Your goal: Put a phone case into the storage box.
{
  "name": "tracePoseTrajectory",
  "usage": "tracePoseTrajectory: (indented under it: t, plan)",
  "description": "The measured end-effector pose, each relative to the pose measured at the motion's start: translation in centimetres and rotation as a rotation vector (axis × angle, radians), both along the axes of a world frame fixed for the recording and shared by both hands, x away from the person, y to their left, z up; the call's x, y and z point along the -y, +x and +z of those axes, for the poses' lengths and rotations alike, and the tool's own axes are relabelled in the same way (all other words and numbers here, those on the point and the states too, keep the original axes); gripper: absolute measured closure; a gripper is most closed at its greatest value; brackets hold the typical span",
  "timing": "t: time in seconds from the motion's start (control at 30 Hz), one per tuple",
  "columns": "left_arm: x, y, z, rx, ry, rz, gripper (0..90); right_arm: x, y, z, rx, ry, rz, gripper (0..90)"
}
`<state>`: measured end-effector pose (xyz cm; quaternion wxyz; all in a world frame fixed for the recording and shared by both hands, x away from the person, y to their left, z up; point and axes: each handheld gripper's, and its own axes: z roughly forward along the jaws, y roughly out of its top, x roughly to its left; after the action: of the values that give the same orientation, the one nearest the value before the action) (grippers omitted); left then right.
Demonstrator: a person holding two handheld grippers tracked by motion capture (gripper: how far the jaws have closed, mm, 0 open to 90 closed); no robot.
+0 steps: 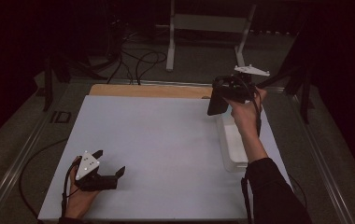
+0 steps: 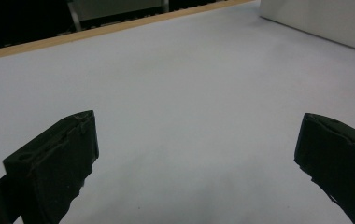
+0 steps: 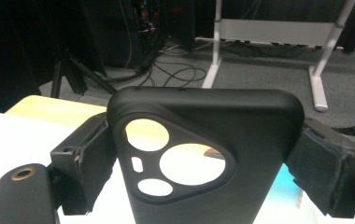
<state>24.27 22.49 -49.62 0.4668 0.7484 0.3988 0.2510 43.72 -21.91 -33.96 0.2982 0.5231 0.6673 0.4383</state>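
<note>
Broadly, the white table [image 1: 166,149] spans the high view, with a clear plastic bin [image 1: 231,142] near its right edge. Right gripper [image 1: 216,100] hangs raised above the bin's far end, jaws clamped on the sides of a black phone case [image 3: 203,154], camera cutouts facing its camera. Left gripper [image 1: 109,164] rests low at the near left, jaws spread wide, nothing between them.

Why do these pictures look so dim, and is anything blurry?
High view: the room is dark, and the white table is the one bright area. Left gripper view: the left gripper looks soft up close and throws only a faint shadow. Right gripper view: the black phone case is fairly sharp, and the table glares white through its cutouts.
</note>
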Motion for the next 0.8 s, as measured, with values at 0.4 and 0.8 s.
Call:
tracePoseTrajectory:
  t: [0.4, 0.8]
  plan:
    - [0.0, 0.0, 0.0, 0.000, 0.002, 0.001, 0.2, 1.8, 0.5, -0.1, -0.012, -0.001, -0.053, 14.1]
    - [0.1, 0.0, 0.0, 0.000, 0.002, 0.001, 0.2, 3.8, 0.9, -0.3, -0.026, -0.003, -0.114, 14.0]
